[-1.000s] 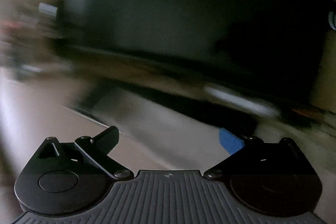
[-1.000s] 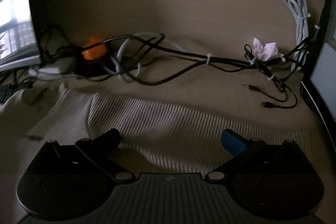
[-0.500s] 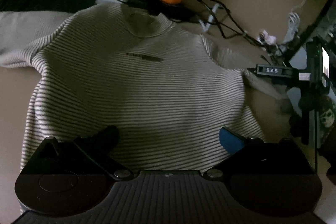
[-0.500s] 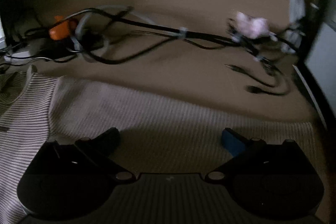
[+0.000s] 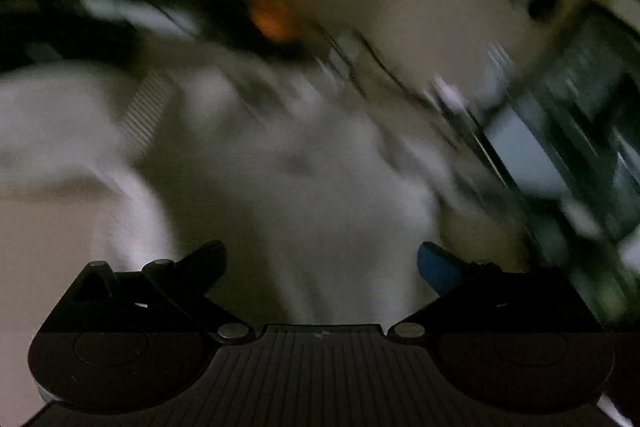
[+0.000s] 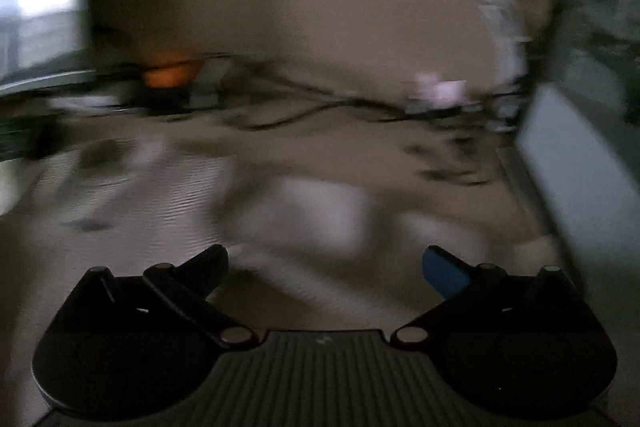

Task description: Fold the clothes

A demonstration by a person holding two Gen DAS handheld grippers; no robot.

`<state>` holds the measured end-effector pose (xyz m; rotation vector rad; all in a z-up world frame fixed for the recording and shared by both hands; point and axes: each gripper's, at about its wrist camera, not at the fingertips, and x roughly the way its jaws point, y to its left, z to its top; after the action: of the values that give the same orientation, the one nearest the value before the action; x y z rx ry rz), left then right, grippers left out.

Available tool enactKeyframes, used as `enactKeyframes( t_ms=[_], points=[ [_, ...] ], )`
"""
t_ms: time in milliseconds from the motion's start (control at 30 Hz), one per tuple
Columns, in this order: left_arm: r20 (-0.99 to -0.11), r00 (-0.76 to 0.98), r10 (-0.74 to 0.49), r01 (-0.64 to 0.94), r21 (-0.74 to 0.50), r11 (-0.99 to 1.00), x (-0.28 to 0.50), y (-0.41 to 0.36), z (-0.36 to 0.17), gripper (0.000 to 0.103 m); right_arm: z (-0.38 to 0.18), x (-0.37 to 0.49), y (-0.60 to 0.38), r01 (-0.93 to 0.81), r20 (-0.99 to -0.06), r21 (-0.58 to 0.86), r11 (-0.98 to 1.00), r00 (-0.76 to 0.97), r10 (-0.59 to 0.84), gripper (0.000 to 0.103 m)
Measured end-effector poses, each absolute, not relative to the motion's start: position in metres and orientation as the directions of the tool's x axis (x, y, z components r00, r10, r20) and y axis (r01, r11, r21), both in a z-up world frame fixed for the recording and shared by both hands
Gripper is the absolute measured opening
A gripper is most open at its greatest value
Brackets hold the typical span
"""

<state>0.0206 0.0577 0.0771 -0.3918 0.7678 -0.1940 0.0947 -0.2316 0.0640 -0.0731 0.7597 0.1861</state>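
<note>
Since half a second ago both views have been swung and blurred, with the shirt (image 5: 288, 179) now smeared across the middle of the left frame. No fold is seen; the shirt appears spread on the table (image 6: 360, 151), so nearly all folding is judged left. Left claw (image 5: 320, 263) and right claw (image 6: 325, 265) are spread wide, released, grasping nothing.

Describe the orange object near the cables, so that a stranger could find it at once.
Start from the pale garment spread on the tan surface, then look past its far edge to the dark tangle of cables by the wall. At the tangle's left end sits the orange object; it is blurred, but nothing else there is so bright.
</note>
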Motion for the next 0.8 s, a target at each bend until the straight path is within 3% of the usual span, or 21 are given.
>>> enactKeyframes(
  t_ms=[167, 333, 433, 567, 633, 800],
  points=[
    [-0.607, 0.791, -0.081, -0.163, -0.336, 0.928, 0.052, 0.133, 0.079, 0.103, 0.059, 0.044, -0.186, -0.404, -0.736, 0.118, 0.907, 0.577, 0.353, 0.103],
    [-0.693, 0.721, 0.000, -0.346, -0.360, 0.866, 0.063, 0.189, 0.050, 0.103, 0.043, 0.034, -0.171, -0.429, -0.756, 0.254, 0.867, 0.471, 0.455, 0.103],
    [-0.719, 0.694, 0.034, -0.424, -0.370, 0.827, 0.060, 0.212, 0.035, 0.103, 0.035, 0.039, -0.170, -0.413, -0.767, 0.283, 0.866, 0.444, 0.462, 0.103],
    [-0.736, 0.663, 0.138, -0.470, -0.265, 0.842, 0.053, 0.223, 0.034, 0.103, 0.031, 0.040, -0.169, -0.399, -0.757, 0.290, 0.870, 0.460, 0.463, 0.103],
    [-0.733, 0.668, 0.130, -0.449, -0.258, 0.855, 0.050, 0.227, 0.034, 0.103, 0.026, 0.038, -0.163, -0.385, -0.752, 0.276, 0.881, 0.484, 0.447, 0.103],
    [-0.751, 0.646, 0.136, -0.420, -0.201, 0.885, 0.048, 0.215, 0.037, 0.103, 0.020, 0.032, -0.137, -0.416, -0.792, 0.119, 0.902, 0.508, 0.339, 0.103]
  ],
)
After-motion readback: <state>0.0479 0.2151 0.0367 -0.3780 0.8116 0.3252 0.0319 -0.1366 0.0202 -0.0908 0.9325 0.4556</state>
